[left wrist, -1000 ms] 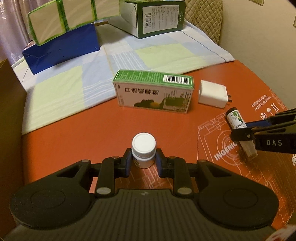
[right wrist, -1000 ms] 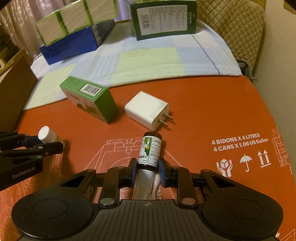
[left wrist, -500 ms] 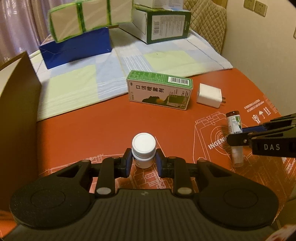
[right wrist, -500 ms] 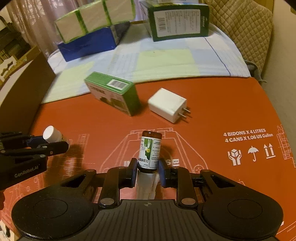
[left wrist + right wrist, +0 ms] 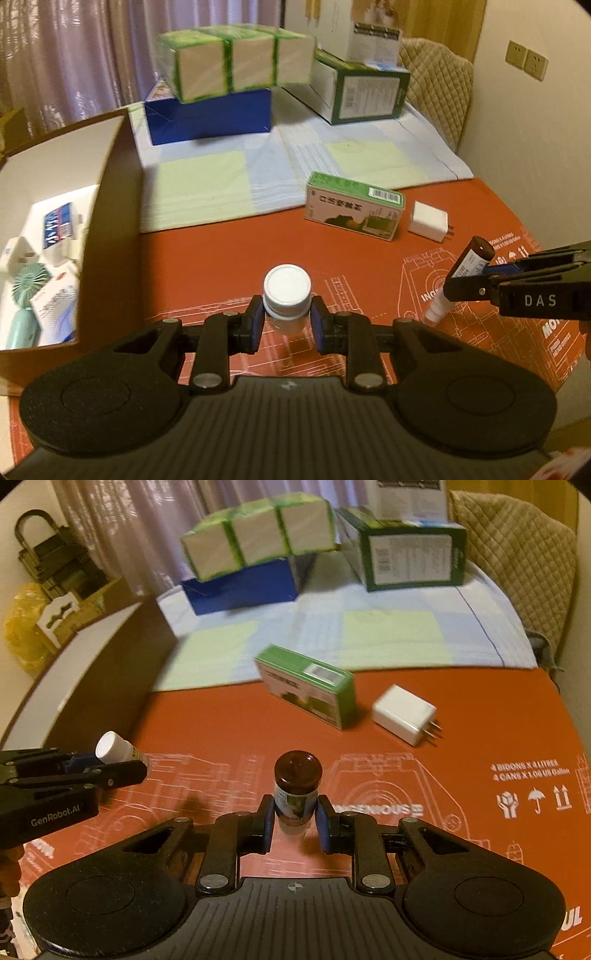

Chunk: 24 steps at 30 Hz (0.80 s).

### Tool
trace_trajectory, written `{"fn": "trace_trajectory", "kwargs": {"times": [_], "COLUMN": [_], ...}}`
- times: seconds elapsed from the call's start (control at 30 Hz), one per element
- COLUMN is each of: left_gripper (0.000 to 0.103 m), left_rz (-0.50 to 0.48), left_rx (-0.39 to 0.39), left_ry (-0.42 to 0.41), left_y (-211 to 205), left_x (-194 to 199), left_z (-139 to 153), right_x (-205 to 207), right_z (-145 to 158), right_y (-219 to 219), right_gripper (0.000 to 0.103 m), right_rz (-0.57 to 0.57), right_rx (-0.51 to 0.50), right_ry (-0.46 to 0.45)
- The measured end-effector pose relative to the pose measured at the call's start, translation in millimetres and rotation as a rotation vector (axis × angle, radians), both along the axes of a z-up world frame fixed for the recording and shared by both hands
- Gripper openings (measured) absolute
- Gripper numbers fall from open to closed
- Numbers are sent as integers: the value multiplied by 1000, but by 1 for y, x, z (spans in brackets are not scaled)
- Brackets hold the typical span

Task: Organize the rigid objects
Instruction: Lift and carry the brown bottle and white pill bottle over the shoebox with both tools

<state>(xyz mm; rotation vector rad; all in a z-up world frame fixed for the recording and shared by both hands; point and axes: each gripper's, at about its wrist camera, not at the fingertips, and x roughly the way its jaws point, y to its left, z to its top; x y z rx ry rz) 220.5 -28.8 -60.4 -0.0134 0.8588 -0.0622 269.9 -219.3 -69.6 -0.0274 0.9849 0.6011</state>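
My left gripper (image 5: 287, 325) is shut on a small white-capped jar (image 5: 287, 293), held above the red mat (image 5: 221, 266). My right gripper (image 5: 295, 821) is shut on a brown spray bottle (image 5: 297, 779) with a green label, its white nozzle end hanging below the pads. Each gripper shows in the other's view: the right gripper (image 5: 476, 282) with the bottle (image 5: 472, 262) at the right, the left gripper (image 5: 122, 766) with the jar (image 5: 112, 746) at the left. A green medicine box (image 5: 352, 206) and a white charger plug (image 5: 428, 221) lie on the mat beyond.
An open brown cardboard box (image 5: 114, 206) stands at the left, holding a teal hand fan (image 5: 26, 306), packets and an adapter. At the back, on a checked cloth (image 5: 295, 162), sit a blue box (image 5: 210, 114), wrapped tissue packs (image 5: 236, 66) and a green carton (image 5: 365, 92).
Both grippers have risen and drawn back with their loads. The views have swung left, and the open cardboard box has come into the left wrist view.
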Motion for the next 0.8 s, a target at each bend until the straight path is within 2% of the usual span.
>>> {"fn": "trace_trajectory", "kwargs": {"times": [0.4, 0.8], "left_gripper": [22, 22], "left_rz": [85, 224], "left_rx": [9, 45], "left_ry": [-80, -148], "left_y": [43, 115], "left_x": [-26, -48], "left_z": [45, 75], "right_x": [-21, -43], "right_z": [45, 75], "right_y": [54, 131], "right_gripper": [20, 20], "right_rz": [146, 311], "right_rx": [99, 187], "right_ry": [-84, -130]}}
